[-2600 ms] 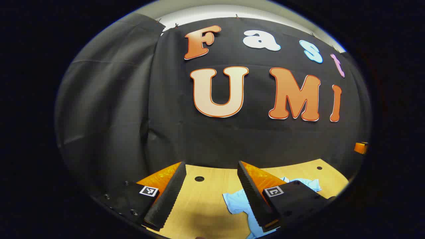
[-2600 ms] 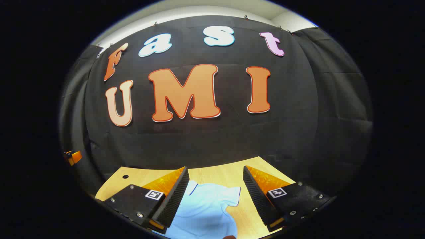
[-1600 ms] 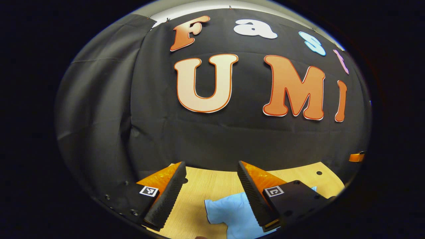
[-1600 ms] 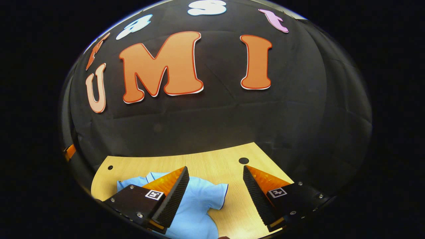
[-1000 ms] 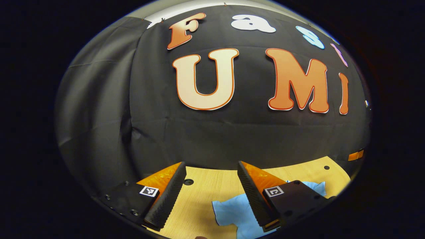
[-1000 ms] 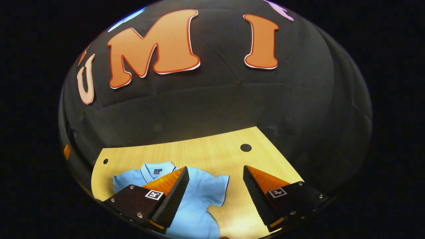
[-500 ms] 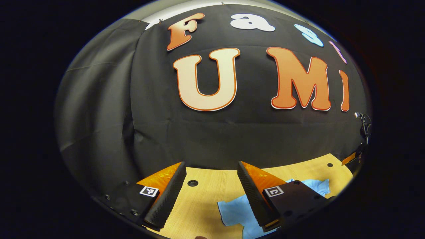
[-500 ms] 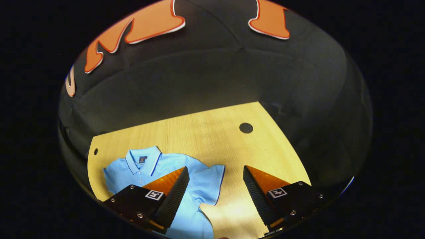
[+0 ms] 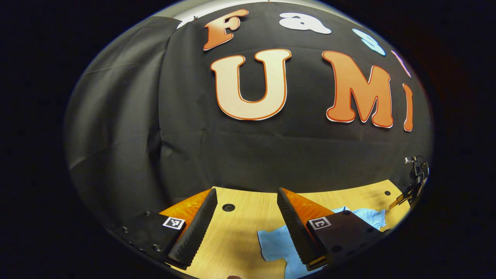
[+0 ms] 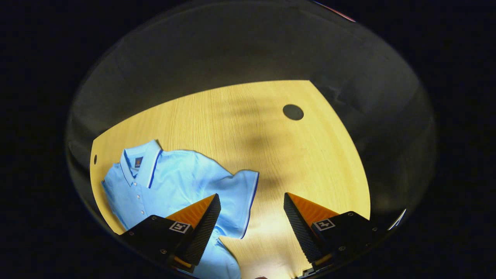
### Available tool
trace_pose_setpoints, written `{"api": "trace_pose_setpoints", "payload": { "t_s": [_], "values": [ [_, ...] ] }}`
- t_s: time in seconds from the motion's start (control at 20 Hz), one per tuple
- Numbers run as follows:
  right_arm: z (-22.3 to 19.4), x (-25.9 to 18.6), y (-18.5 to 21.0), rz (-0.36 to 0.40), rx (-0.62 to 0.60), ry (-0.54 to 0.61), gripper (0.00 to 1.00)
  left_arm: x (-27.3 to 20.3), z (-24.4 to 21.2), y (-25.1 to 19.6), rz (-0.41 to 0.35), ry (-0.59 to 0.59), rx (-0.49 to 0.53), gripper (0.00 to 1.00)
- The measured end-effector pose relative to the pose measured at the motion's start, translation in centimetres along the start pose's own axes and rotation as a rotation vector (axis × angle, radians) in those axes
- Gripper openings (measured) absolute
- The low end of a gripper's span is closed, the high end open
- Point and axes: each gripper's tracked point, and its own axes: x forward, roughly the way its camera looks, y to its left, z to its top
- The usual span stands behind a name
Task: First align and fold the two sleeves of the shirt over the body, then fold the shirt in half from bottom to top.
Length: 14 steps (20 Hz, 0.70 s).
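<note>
Approaching stage, sleeves unfolded: shirt (image 10: 170, 182) lay flat on table (image 10: 271, 147); right gripper (image 10: 250, 221) and left gripper (image 9: 244, 217), both wide open and empty, next likely needing a sleeve-edge (image 10: 248, 201) pinch.

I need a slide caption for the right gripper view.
Open hand-held gripper above a light blue polo shirt lying unfolded on a wooden table.

Both views sharp, no motion blur. Heavy fisheye bending toward the rims, corners dim. Overhead light: tabletop (image 10: 240, 116) bright, with a soft dark shadow patch at its centre and a glare spot on its near edge. Shirt (image 10: 174, 182) evenly lit. Booth wall (image 9: 248, 155) dim, folds readable.
</note>
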Motion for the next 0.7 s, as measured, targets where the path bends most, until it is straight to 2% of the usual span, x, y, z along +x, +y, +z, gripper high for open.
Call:
{"api": "trace_pose_setpoints", "payload": {
  "t_s": [0.25,0.7],
  "values": [
    [-1.8,2.7,0.1,-0.005,-0.004,0.108,0.99,0.0,-0.9,1.0,0.02,0.015,-0.001,1.0],
    [-3.8,5.1,0.2,-0.007,0.031,0.208,0.99,0.0,-2.0,1.8,0.042,0.036,0.006,0.97]
  ]
}}
